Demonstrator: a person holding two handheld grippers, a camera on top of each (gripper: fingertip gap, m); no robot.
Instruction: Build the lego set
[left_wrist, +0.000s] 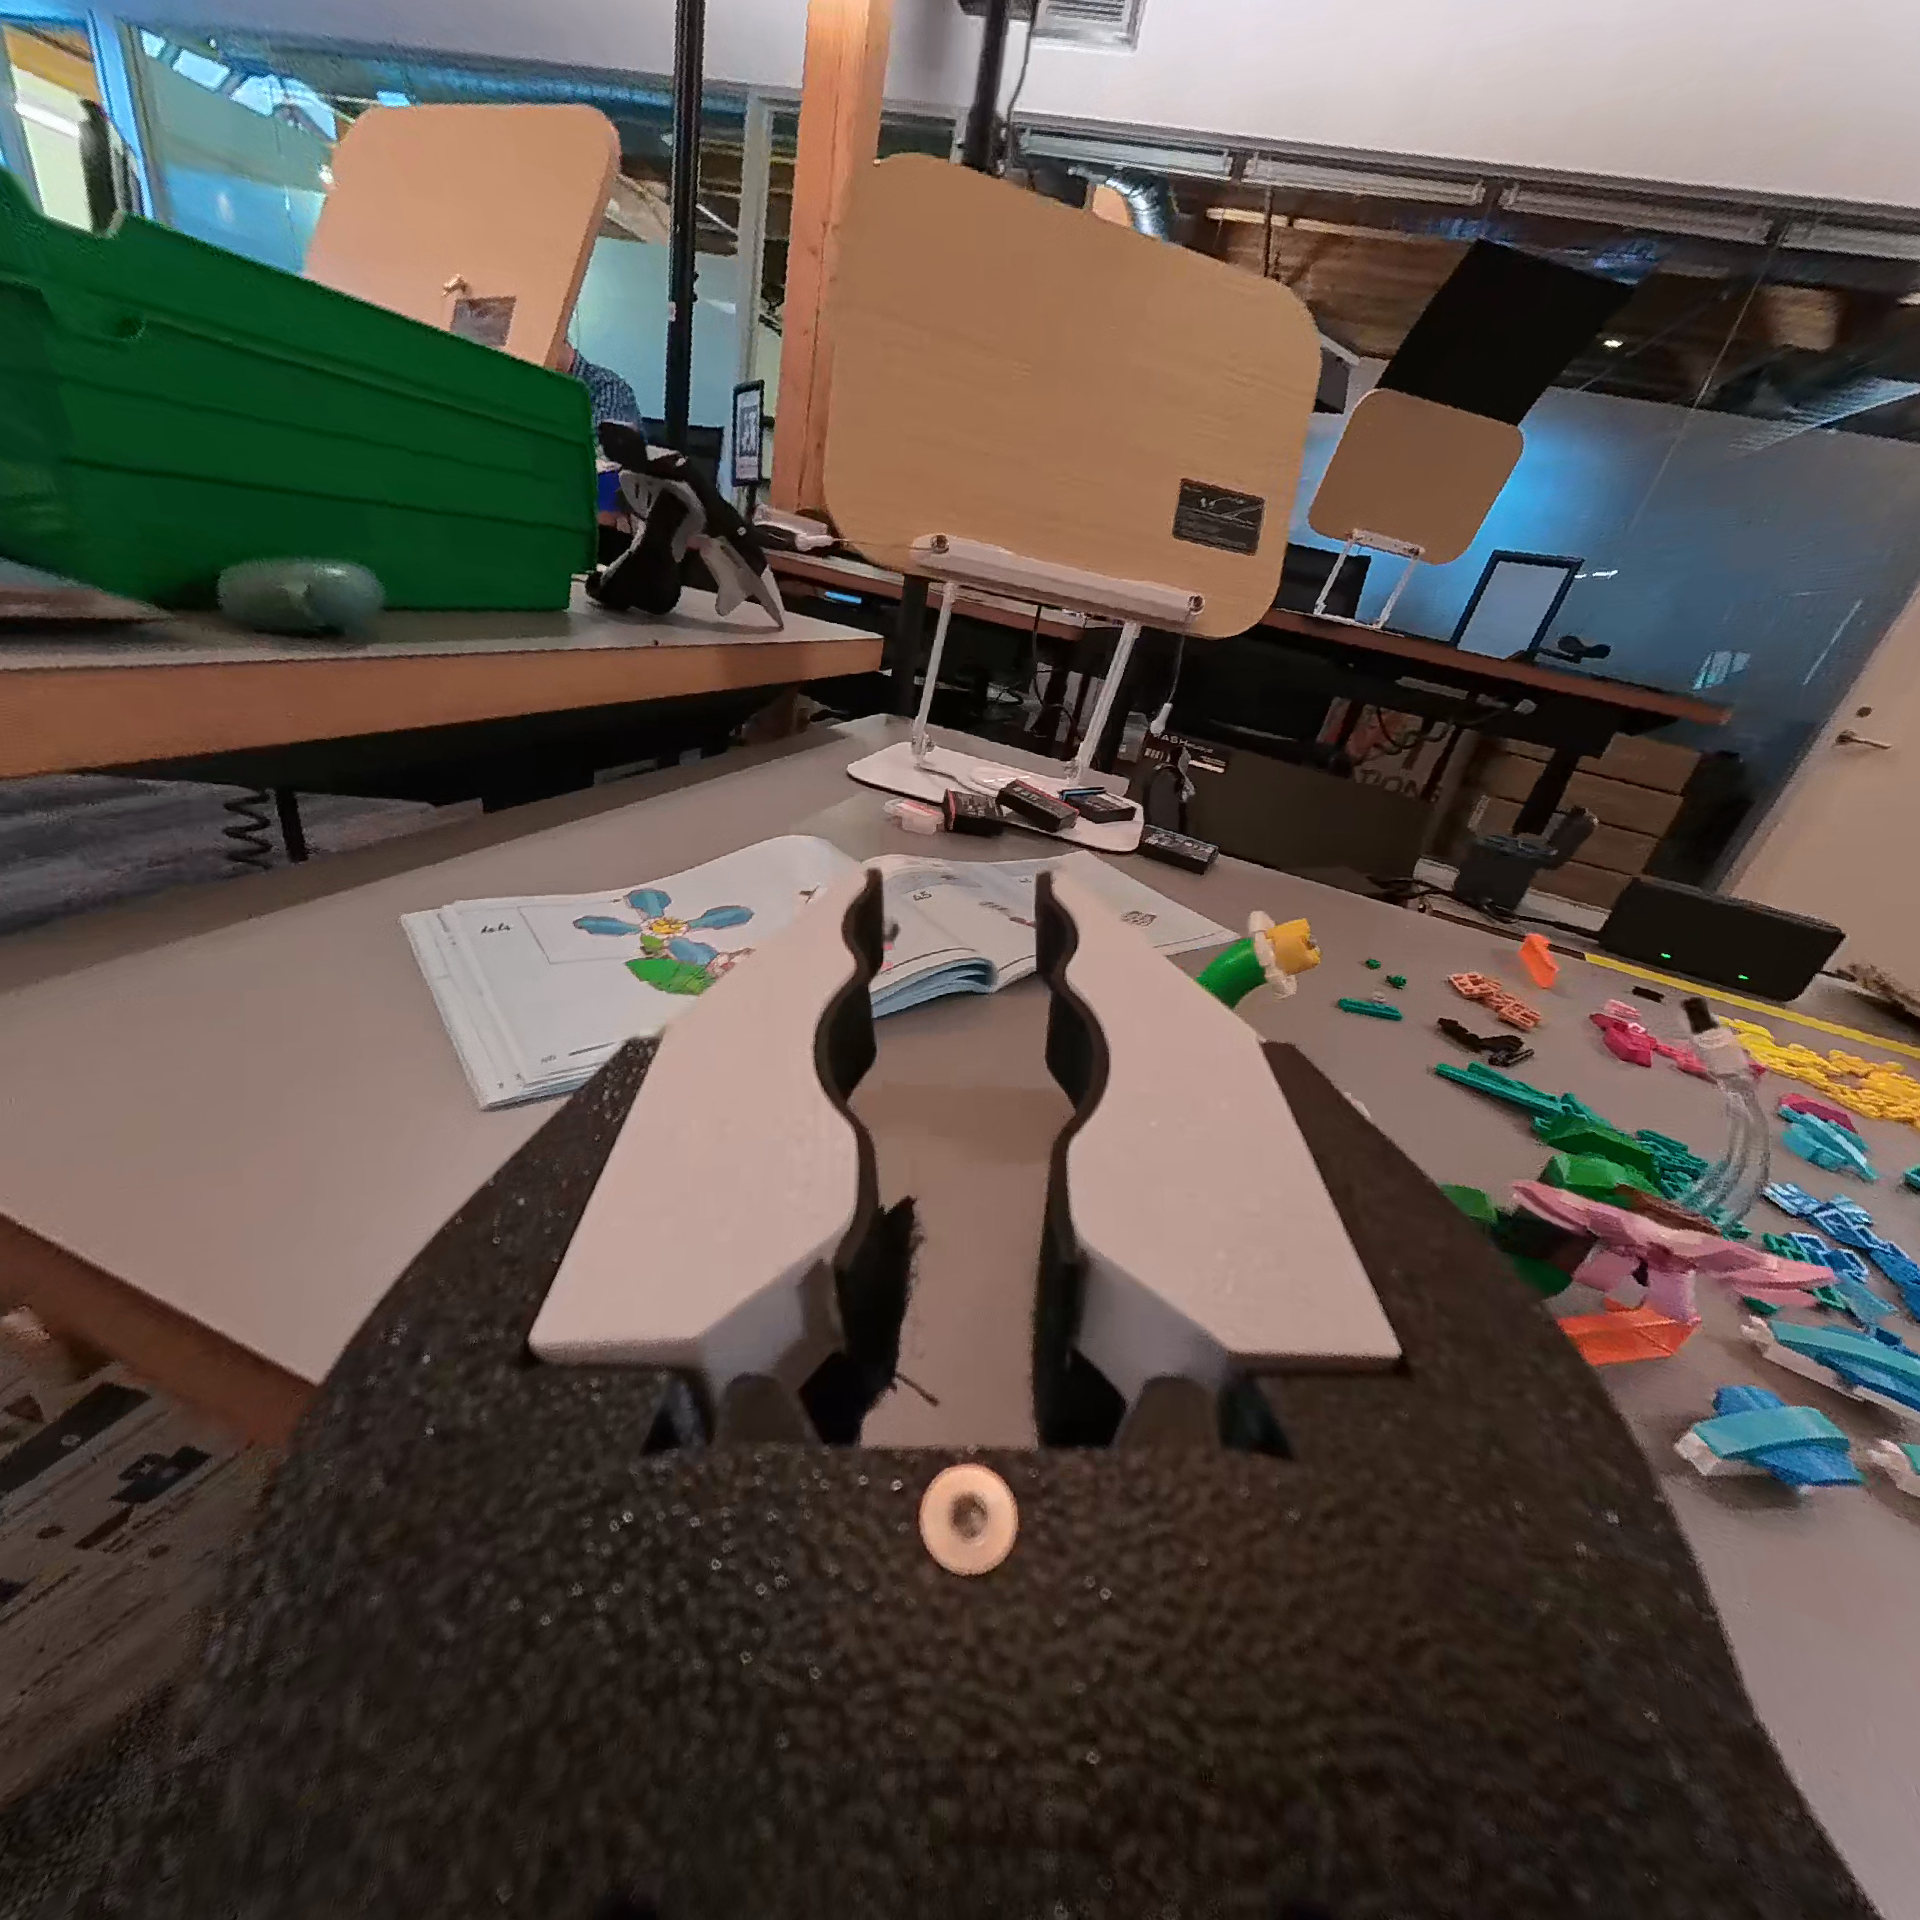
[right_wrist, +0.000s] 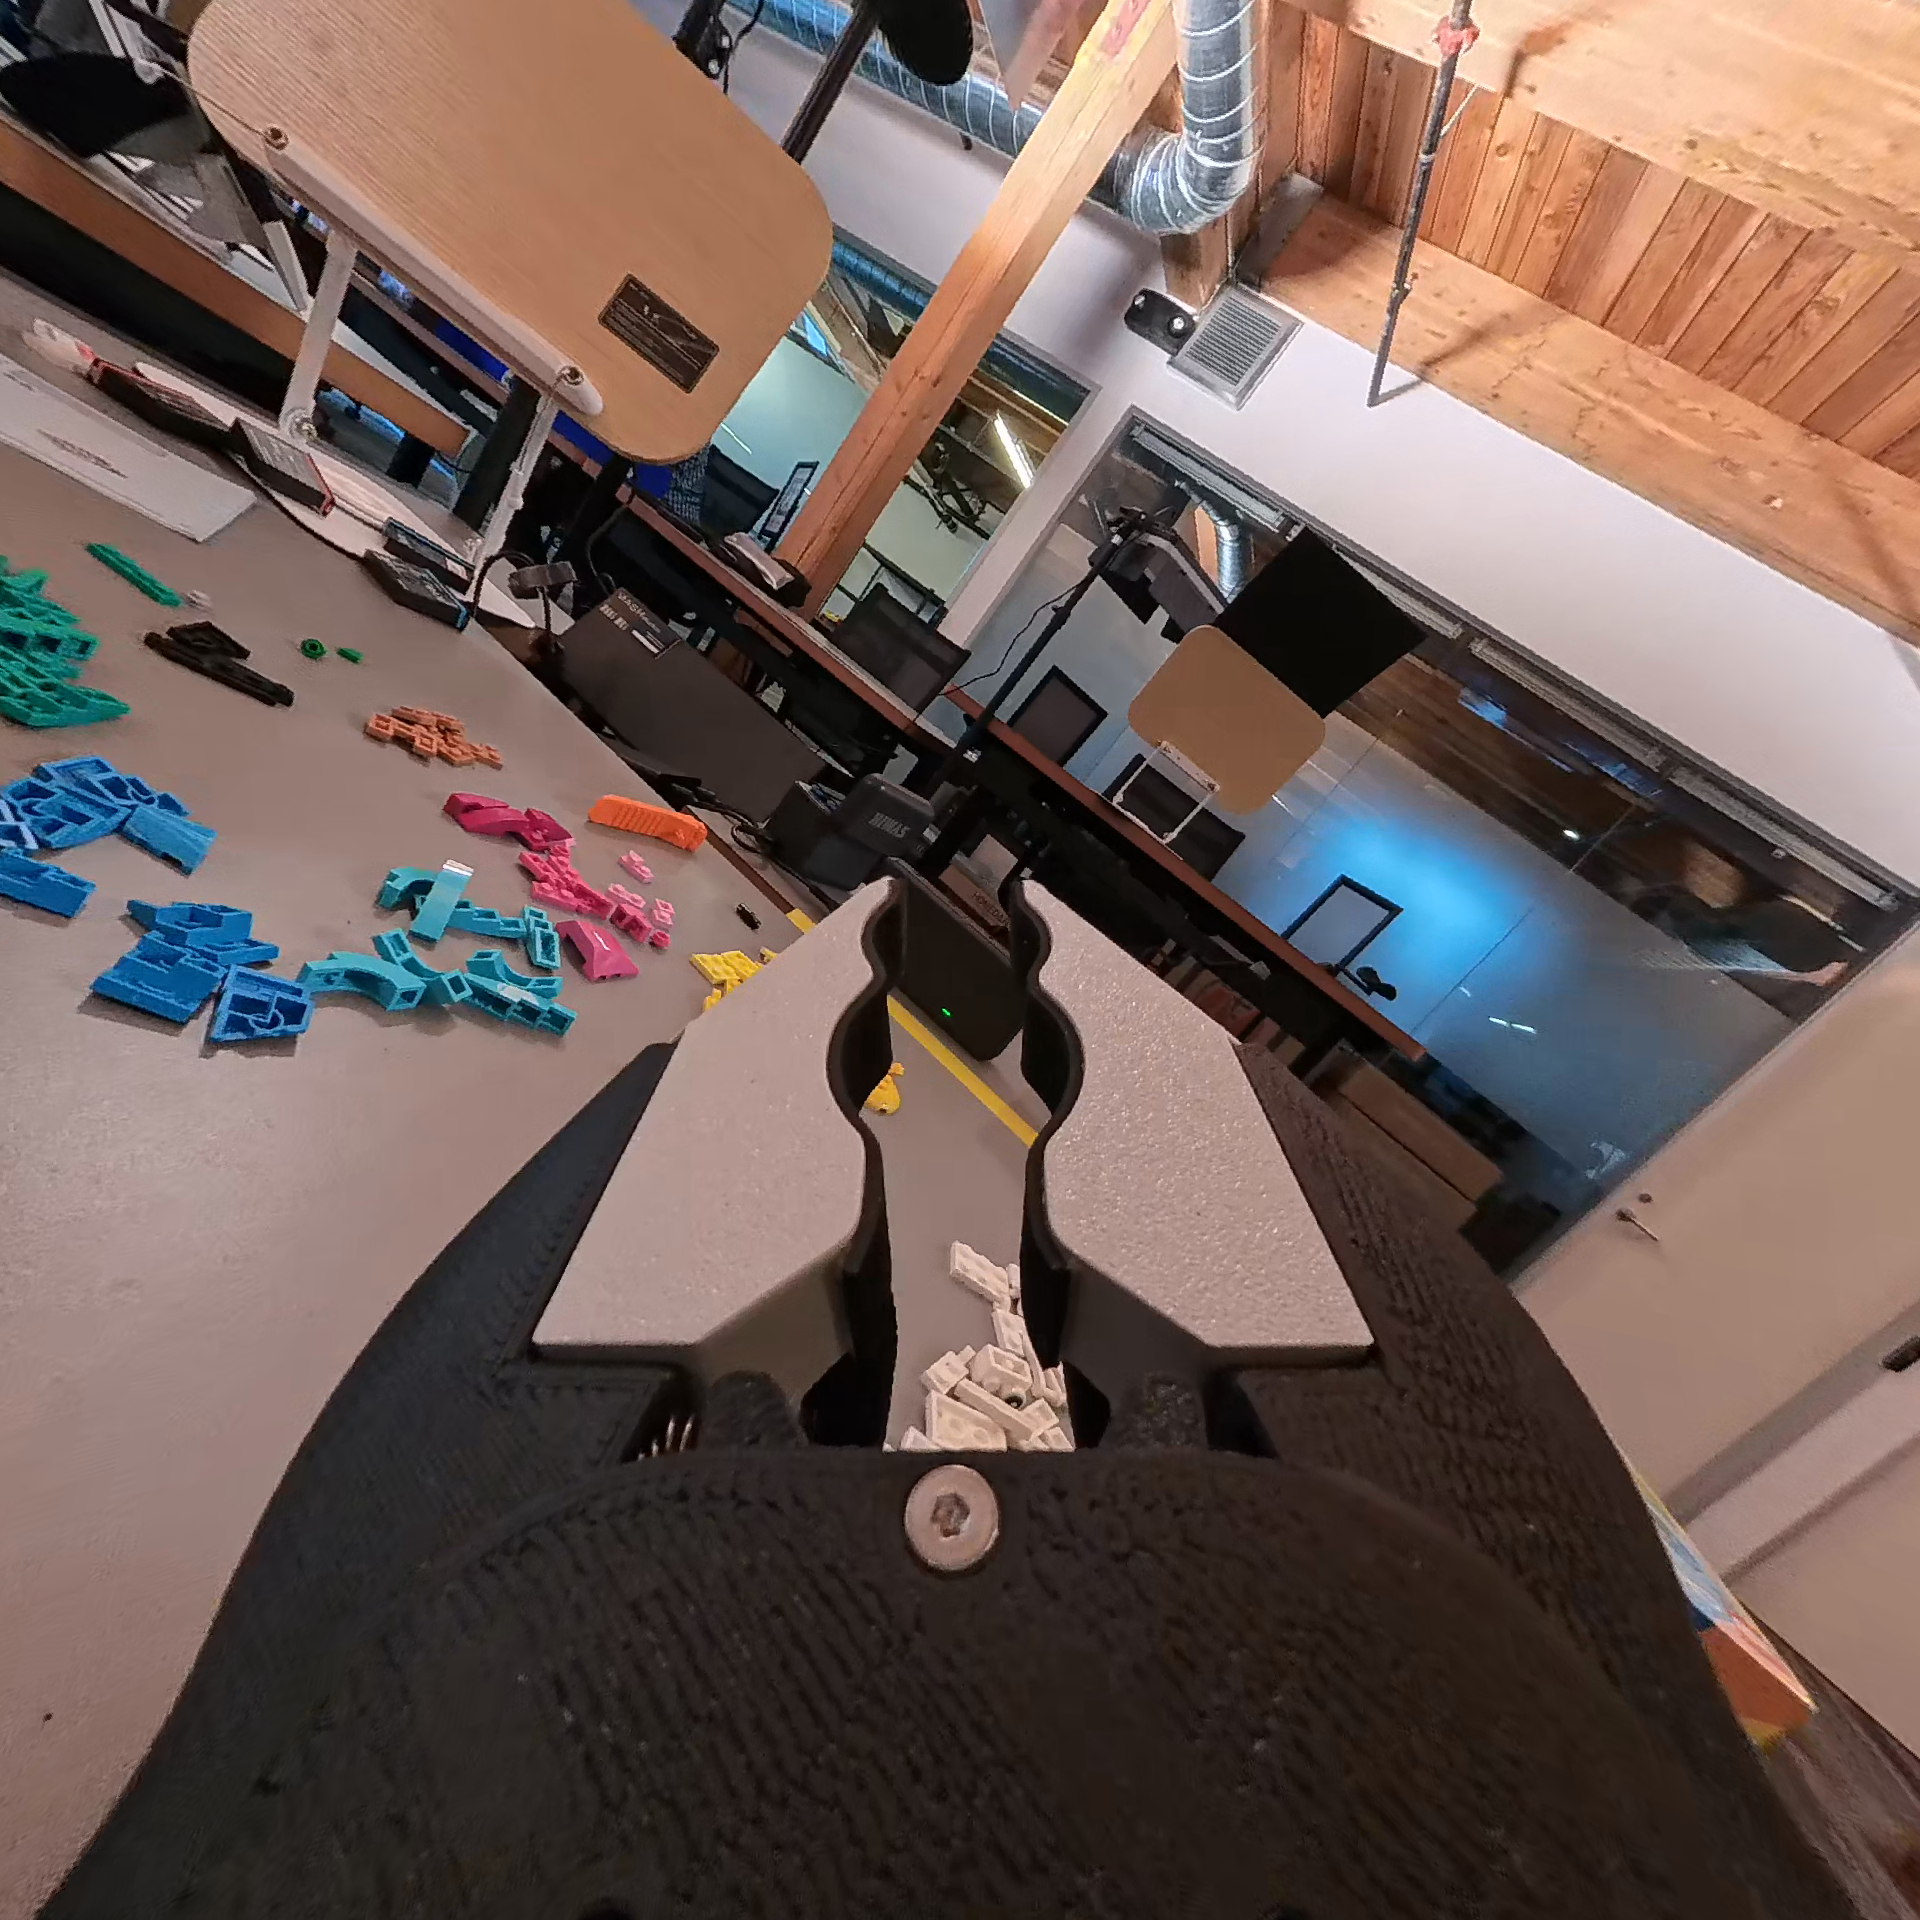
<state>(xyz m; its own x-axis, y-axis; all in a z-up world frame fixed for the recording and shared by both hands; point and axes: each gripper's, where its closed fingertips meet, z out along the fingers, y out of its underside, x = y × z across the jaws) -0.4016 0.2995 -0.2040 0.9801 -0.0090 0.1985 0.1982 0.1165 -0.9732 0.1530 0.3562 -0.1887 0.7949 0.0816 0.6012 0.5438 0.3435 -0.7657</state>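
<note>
My left gripper (left_wrist: 958, 894) is open and empty, held above the grey table and pointing at the open instruction booklet (left_wrist: 623, 956). To its right lie a pink flower build (left_wrist: 1662, 1247), a green stem with a yellow and white flower (left_wrist: 1262, 961), and sorted piles of loose bricks. My right gripper (right_wrist: 951, 904) is open and empty, tilted above the table near its right edge. White bricks (right_wrist: 987, 1382) lie under its jaws. Blue bricks (right_wrist: 177, 956), teal bricks (right_wrist: 468, 966), pink bricks (right_wrist: 582, 883) and an orange piece (right_wrist: 644, 821) lie to its left.
A wooden panel on a white stand (left_wrist: 1049, 416) stands at the table's back, with small black boxes (left_wrist: 1039, 805) at its foot. A green crate (left_wrist: 260, 436) sits on a neighbouring table. A black box with a green light (right_wrist: 956, 987) sits by yellow tape (right_wrist: 966, 1081). Spacing between my two grippers at the tips: around 55 cm. The pink flower build (left_wrist: 1662, 1247) is closer to my left gripper, around 20 cm from its tips; the right tips are 35 cm off.
</note>
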